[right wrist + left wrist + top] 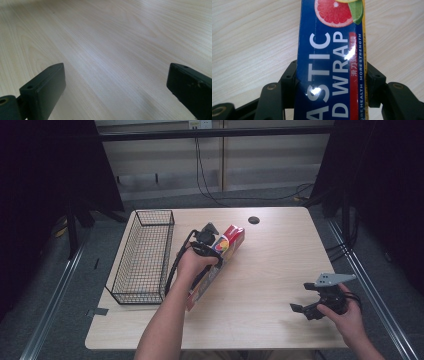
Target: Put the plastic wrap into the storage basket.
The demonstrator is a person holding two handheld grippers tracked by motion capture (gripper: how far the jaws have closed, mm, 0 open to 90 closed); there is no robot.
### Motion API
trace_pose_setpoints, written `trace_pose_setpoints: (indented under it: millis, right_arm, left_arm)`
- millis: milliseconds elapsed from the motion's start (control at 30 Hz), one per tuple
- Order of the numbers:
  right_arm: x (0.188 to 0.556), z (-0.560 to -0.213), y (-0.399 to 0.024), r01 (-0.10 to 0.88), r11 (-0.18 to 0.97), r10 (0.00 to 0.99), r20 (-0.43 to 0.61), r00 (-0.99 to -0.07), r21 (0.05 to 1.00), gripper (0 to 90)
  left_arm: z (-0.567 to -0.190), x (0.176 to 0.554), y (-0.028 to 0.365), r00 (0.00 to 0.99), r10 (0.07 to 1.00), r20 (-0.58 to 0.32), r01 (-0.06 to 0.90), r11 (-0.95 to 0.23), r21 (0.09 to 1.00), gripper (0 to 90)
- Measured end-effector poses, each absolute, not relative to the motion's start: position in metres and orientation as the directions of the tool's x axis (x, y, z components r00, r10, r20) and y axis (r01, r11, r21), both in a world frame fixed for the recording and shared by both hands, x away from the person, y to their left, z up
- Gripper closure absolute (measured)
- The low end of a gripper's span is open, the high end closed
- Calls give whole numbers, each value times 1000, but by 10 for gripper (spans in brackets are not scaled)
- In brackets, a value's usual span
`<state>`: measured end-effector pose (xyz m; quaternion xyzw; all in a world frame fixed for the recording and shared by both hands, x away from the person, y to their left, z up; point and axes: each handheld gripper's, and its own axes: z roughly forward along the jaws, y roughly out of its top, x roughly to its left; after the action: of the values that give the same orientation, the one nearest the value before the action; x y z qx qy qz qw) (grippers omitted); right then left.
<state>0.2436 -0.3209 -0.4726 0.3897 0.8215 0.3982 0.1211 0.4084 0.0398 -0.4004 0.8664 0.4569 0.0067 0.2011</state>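
- Plastic wrap box (220, 257) near the table's (270, 270) middle, clamped across its width by the left gripper (329, 80).
- Wire basket (145, 255) just left of it.
- Right gripper (320, 305), jaws wide, nothing between, well apart at the near right.

Both forearms are bare, no sleeves. The left gripper (216, 249) is black, with a black cable looping off its rear; brass-coloured rivets sit at the hinges behind its blocky jaws. The right gripper (299, 296) is black too, a grey three-cornered plate on top, small screw holes in its scuffed square pads (42, 90).
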Motion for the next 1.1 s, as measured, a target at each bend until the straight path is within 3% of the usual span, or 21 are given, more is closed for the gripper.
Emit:
trace_pose_setpoints:
  millis: [1100]
  right_arm:
    - [244,-473,-321,541,379,734,112,-670,751,21]
  left_arm:
    - [-374,412,66,494,853,-168,836,-413,361,431]
